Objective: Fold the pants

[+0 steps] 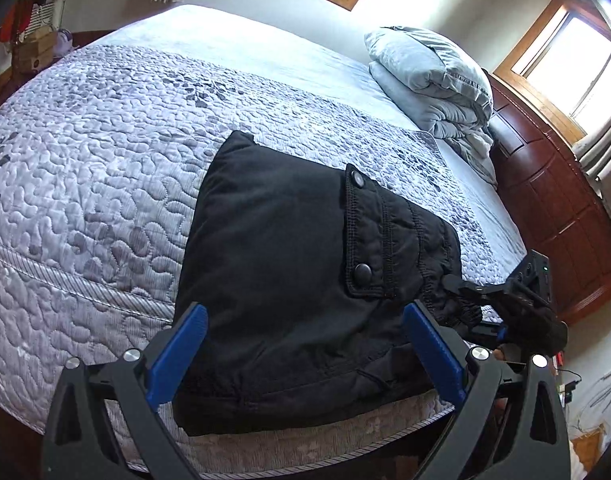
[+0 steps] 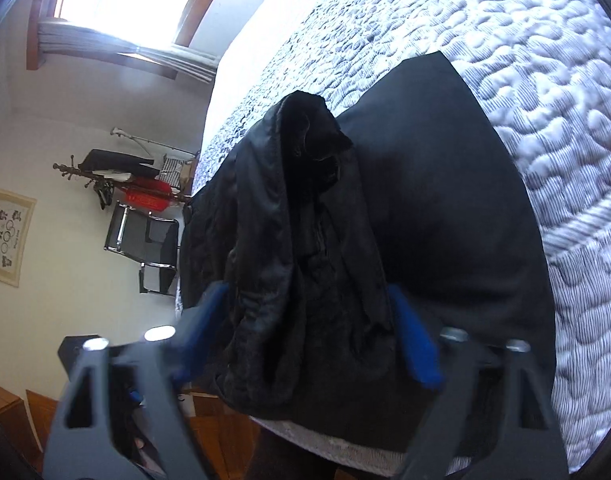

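- The black pants (image 1: 289, 264) lie folded into a thick bundle at the near edge of the bed (image 1: 105, 184), on the grey quilted cover; their near edge hangs slightly over the mattress side.
- In the right wrist view the picture is blurred and the dark cloth shows little detail, so the layers of the fold are hard to tell apart; a rumpled flap stands up in the middle.
- The right gripper (image 2: 309, 332) straddles that rumpled end, with cloth between its 2 blue pads; whether the pads press on it I cannot tell. From the left wrist view only part of this gripper shows at the right, its tips at the waistband end, with a gloved hand (image 1: 541, 328) behind it.
- The left gripper (image 1: 305, 352) stands wide, its 2 blue pads on either side of the near part of the bundle, gripping nothing.
- 2 snap buttons (image 1: 361, 270) show on 1 pocket flap.
- 1 stack of folded grey bedding (image 1: 433, 80) lies at the far right of the bed, beside the dark wooden headboard (image 1: 565, 216).
- 2 windows (image 1: 565, 64) are blown out by light, nothing visible through them.
- A chair (image 2: 145, 248) and coat rack (image 2: 117, 176) stand by the far wall, small and unclear.
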Demonstrator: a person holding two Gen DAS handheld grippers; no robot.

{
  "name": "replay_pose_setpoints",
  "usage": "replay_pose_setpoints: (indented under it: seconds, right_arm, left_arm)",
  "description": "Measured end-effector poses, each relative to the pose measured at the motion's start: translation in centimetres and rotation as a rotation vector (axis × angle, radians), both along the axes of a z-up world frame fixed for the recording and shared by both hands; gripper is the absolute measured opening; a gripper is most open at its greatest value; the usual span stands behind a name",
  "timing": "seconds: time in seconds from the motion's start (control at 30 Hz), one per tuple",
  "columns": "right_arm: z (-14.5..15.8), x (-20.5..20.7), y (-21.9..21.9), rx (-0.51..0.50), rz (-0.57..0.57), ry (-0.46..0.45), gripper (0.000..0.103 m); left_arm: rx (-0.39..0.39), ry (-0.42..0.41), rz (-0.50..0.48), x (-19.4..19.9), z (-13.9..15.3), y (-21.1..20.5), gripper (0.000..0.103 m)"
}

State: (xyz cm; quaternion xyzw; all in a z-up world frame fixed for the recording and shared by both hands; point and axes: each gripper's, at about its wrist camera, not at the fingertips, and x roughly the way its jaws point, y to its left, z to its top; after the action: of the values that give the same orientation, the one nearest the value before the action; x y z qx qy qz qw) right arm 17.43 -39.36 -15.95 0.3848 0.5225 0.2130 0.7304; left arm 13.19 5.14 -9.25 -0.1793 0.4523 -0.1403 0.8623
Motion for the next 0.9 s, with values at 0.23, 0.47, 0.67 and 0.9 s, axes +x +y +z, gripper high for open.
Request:
replay_pose_setpoints:
  seconds: [0.23,0.47,0.67,0.9]
  right_arm:
    - [1.7,-0.5,0.6,-0.009,0.047,-0.042,0.027]
    - [5.3,-0.4,1.0,0.015,0.066,-0.079,0.020]
    - [9.0,0.4,2.0,0.088,0.098,-0.102,0.020]
    - [13.3,0.6,2.6,0.124,0.133,-0.159,0.020]
  left_arm:
    - [0.011,-0.028,-0.004,-0.6,1.5,0.1,0.099]
    - [0.012,-0.098,-0.010,-1.6,4.5,0.2,0.099]
    - [0.023,-0.166,-0.001,-2.8,7.2,0.7,0.099]
    - [0.029,-0.219,-0.009,-3.8,9.5,0.7,0.099]
